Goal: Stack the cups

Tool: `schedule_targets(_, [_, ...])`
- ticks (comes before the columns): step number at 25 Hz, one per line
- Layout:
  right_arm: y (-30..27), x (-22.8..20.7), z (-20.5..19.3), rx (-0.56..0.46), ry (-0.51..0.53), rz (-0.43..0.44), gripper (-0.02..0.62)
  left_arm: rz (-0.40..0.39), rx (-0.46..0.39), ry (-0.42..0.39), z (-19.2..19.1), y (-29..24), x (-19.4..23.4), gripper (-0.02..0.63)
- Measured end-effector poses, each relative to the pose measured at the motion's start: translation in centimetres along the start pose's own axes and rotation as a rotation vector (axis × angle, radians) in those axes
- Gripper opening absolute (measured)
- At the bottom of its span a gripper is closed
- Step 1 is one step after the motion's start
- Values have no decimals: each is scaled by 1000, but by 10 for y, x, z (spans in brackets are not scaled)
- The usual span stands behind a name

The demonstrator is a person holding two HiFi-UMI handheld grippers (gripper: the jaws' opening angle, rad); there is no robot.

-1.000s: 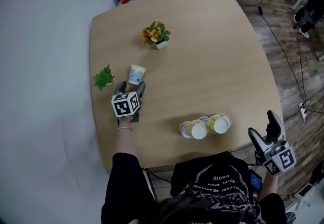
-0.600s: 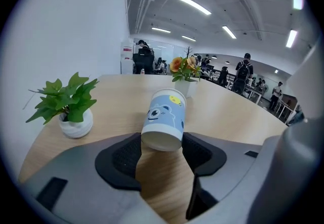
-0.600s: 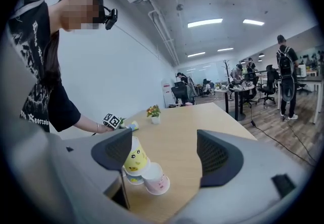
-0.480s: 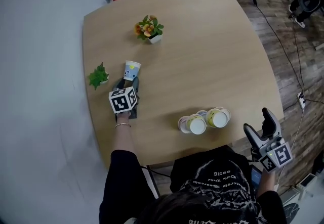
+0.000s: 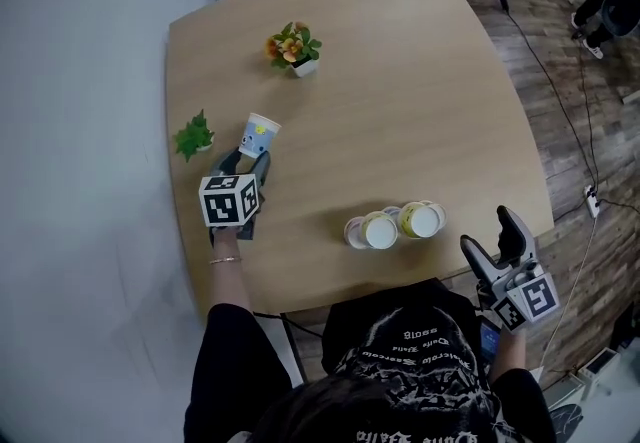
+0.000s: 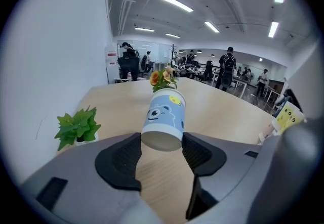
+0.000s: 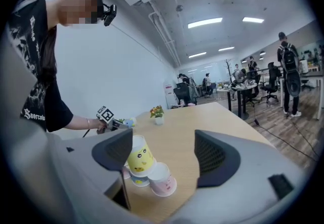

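We hold blue cup [image 6: 163, 117] in left tongs [image 6: 162, 148], jaws just closed near base; cup tilts, may slip. Right tongs [image 7: 162, 160] released, empty.

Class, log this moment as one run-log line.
left gripper: jaws just closing, shut on blue cup, tilted | right gripper: open, empty | other cups: clustered, untouched
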State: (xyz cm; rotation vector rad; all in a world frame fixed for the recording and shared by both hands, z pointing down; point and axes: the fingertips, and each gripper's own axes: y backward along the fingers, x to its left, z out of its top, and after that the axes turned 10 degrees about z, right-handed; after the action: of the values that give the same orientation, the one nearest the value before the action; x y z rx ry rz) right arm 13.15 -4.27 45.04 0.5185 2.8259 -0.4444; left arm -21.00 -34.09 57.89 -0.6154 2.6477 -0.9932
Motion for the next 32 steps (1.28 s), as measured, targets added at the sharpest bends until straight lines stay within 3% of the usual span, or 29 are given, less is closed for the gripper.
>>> schedule_targets(1, [2, -1, 5, -22, 5, -14, 367, -7, -5, -17, 3, 9, -3, 261])
schedule_targets(4, [13, -7, 26, -109, -2, -39, 170, -33, -20, -83, 12, 37, -18, 261])
schedule_targets(8, [15, -3, 49, -151, 41, -8, 152, -91, -54, -143, 26, 67, -43, 261])
schedule_targets(10, [12, 5, 60, -153, 91, 24, 94, -125, -72, -155, 34, 83, -57, 261])
schedule_targets(15, [-6, 25, 99, -185, 245, 120, 95, -167, -90, -250, 52, 123, -92, 261])
schedule_targets(23, [-52, 98, 138, -42, 573, 447, 95, -218, -153, -449, 82, 194, -166, 261])
schedule_targets(25, [-56, 111, 141, -20, 623, 475, 100, -231, -167, -504, 82, 209, -185, 261])
schedule_targets(26, [-58, 115, 141, -5, 638, 481, 169, -235, -176, -526, 83, 215, -195, 261])
schedule_targets(27, [-60, 117, 141, 8, 650, 480, 195, -239, -185, -545, 83, 221, -203, 261])
schedule_targets(32, [-74, 118, 140, 45, 670, 468, 195, -271, -247, -630, 82, 242, -235, 261])
